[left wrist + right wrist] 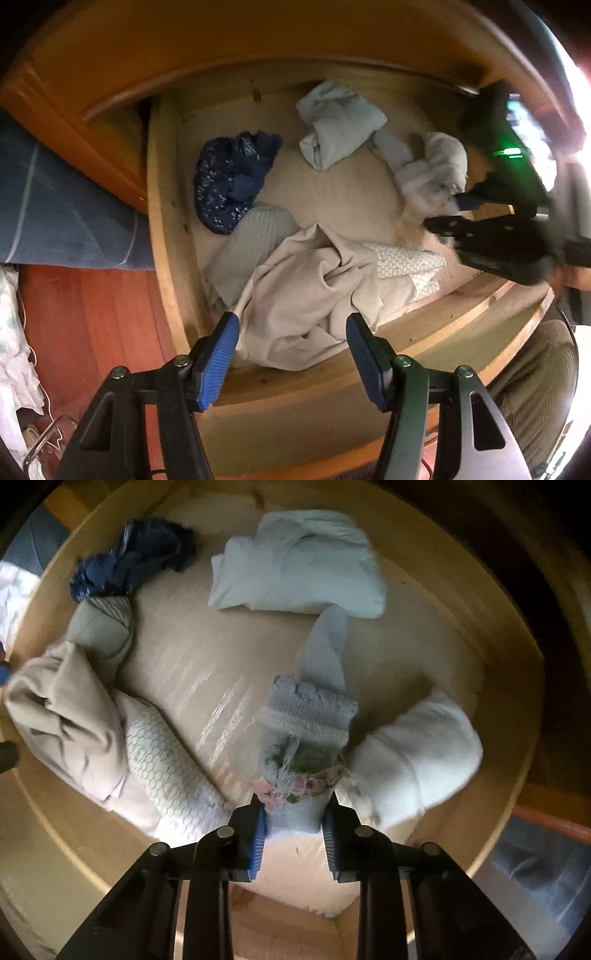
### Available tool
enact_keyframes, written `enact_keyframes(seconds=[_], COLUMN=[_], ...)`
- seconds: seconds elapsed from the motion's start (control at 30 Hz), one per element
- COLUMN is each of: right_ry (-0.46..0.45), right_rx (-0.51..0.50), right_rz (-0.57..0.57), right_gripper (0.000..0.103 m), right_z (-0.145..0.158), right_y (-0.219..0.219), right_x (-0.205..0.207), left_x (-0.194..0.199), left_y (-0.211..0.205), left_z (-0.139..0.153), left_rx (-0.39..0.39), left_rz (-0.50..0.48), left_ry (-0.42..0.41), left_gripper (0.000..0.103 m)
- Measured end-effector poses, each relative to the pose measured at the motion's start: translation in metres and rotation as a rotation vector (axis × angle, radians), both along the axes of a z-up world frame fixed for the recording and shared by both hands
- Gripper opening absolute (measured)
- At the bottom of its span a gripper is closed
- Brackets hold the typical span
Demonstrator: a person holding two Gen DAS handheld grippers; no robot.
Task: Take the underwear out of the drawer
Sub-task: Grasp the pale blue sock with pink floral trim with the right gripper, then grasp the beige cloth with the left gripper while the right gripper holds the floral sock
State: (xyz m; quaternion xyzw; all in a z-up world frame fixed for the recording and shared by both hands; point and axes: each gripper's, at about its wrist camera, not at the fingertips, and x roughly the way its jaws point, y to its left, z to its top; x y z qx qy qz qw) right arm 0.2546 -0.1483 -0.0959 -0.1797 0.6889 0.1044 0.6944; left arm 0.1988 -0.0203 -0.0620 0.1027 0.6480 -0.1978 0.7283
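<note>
Right gripper (295, 814) clamped on pale blue underwear (303, 716) hanging below its pads, over the drawer (509, 686). Left gripper (291, 334) half open, empty, above beige cloth (303, 291).

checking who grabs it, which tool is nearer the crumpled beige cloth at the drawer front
Left. The left tool hangs open right over the crumpled beige cloth; the right tool is across the drawer, shut on a pale blue lace-trimmed garment.

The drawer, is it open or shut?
Open. The drawer is pulled out from under the orange front, so its whole inside shows, with a dark blue bundle and other clothes lying in it.
</note>
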Motion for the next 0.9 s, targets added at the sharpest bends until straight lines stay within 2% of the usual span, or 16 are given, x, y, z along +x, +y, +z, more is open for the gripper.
enact_keyframes(seconds=[0.13,0.27,0.33,0.6,0.7,0.73,0.8,0.83,0.9], right_ry=[-0.021,-0.002,-0.023,-0.119,-0.115,-0.107,-0.100,-0.096,-0.094], right_rx=[0.068,0.126,0.121,0.231,0.299,0.310,0.332,0.346,0.350], right_rz=[-0.050,-0.094,-0.079,-0.191,-0.240,-0.252,-0.280,-0.293,-0.302], right_gripper=[0.024,0.024,0.024,0.024,0.025,0.025,0.025,0.025,0.025], right_z=[0.028,0.040,0.046,0.063,0.062,0.066,0.072,0.073,0.071], right_y=[-0.014,-0.020,-0.019,-0.027,-0.040,-0.044,-0.051,-0.054,-0.054], right_x=[-0.010,-0.033,-0.045,-0.095,-0.099,-0.087,-0.083,-0.085,-0.081], left_x=[0.010,0.017,0.019,0.036,0.039,0.039,0.039,0.038,0.036], left_y=[-0.004,-0.009,-0.013,-0.021,-0.029,-0.031,-0.032,-0.031,-0.031], left_z=[-0.013,-0.025,-0.030,-0.053,-0.056,-0.056,-0.055,-0.056,-0.057], left_rx=[0.021,0.031,0.046,0.087,0.105,0.110,0.106,0.107,0.102], left_rz=[0.005,0.007,0.000,0.038,0.047,0.047,0.071,0.087,0.111], left_ry=[0.041,0.089,0.095,0.153,0.153,0.151,0.143,0.138,0.148], left_gripper=[0.062,0.062,0.062,0.062,0.062,0.062,0.054,0.040,0.026])
